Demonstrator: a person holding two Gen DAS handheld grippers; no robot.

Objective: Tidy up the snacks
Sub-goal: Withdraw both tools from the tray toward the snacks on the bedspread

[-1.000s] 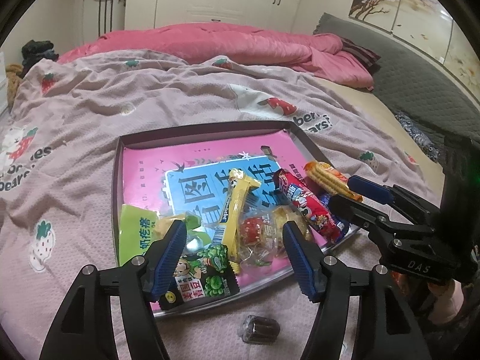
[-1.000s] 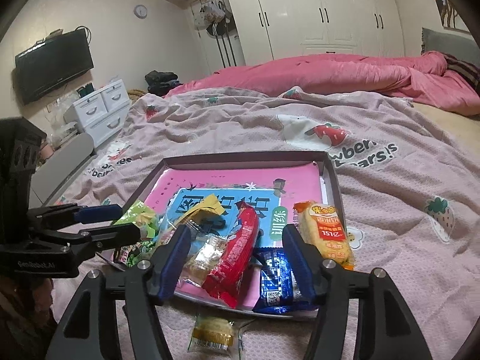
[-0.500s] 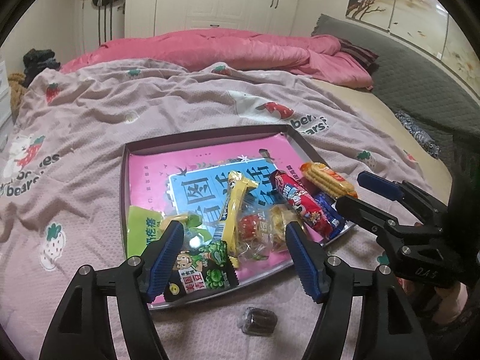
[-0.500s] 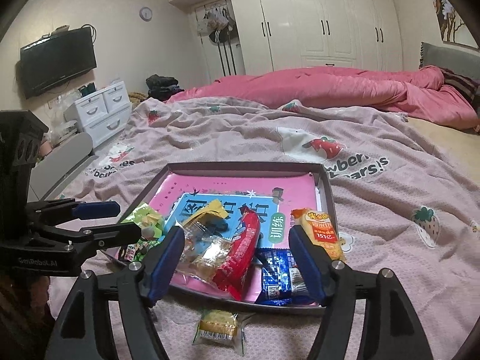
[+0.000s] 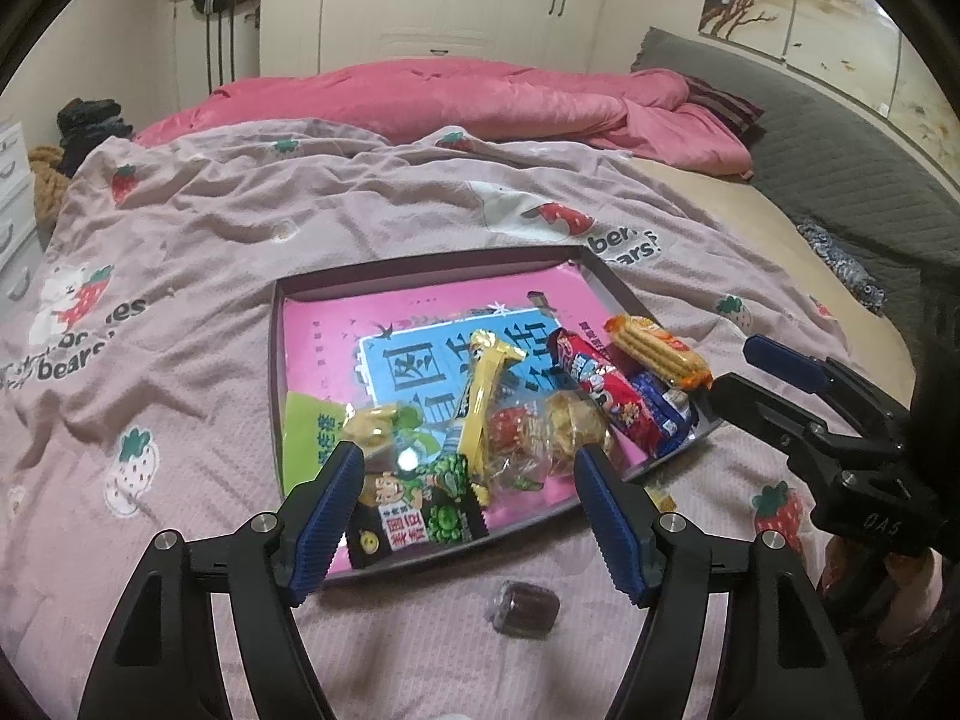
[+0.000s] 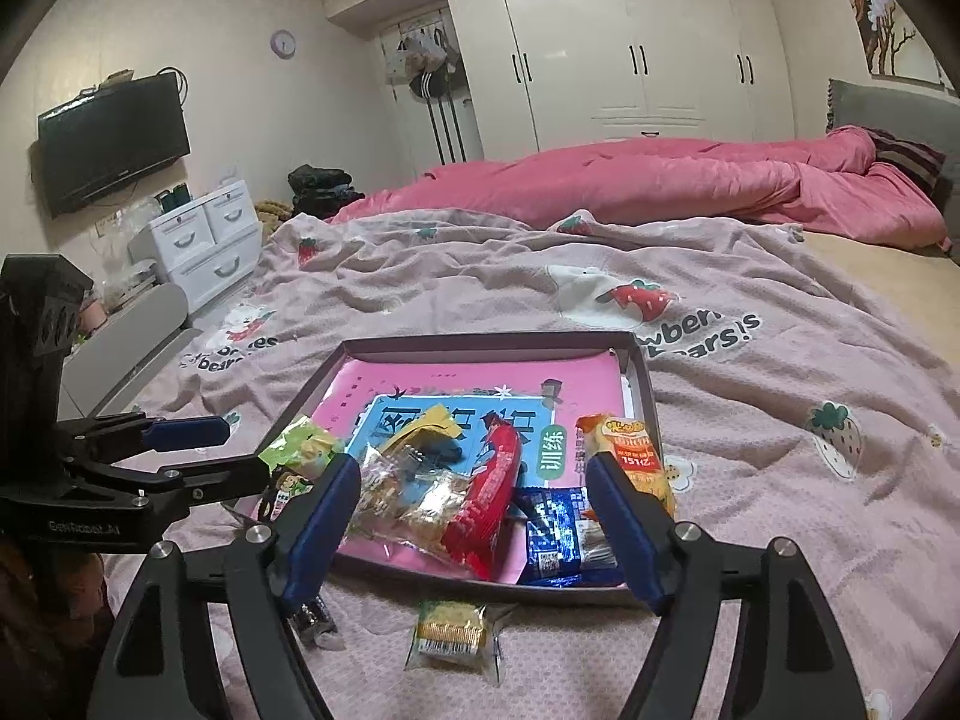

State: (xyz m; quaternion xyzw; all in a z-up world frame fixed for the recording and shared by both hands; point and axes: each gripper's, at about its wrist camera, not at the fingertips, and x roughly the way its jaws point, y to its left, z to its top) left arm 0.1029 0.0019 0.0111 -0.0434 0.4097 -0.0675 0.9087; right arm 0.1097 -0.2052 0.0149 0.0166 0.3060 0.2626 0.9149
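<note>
Left wrist view: crinkly foil snack packets [image 5: 606,396] are heaped in a shallow rectangular tray [image 5: 432,261] on the bed; both the left tool [image 5: 468,492] and right tool [image 6: 474,510] are held wide open, empty.

The left claw [image 5: 468,498] hangs wide apart and empty above the near edge of a shallow dark tray [image 5: 420,267] that sits on a bed covered by a pink strawberry-print sheet [image 5: 210,228]. Inside the tray lies a pink-and-blue book [image 5: 432,324] with snacks piled over its near half: a yellow bar [image 5: 483,396], a red wrapper [image 5: 606,396], an orange biscuit pack [image 5: 657,351] on the right rim, and a green pea packet [image 5: 420,516] between the claw's blue pads [image 5: 330,516]. A small dark wrapped candy [image 5: 525,606] lies on the sheet, just outside the tray. The right claw [image 5: 756,372], parted, reaches in from the right beside the tray's corner.
</note>
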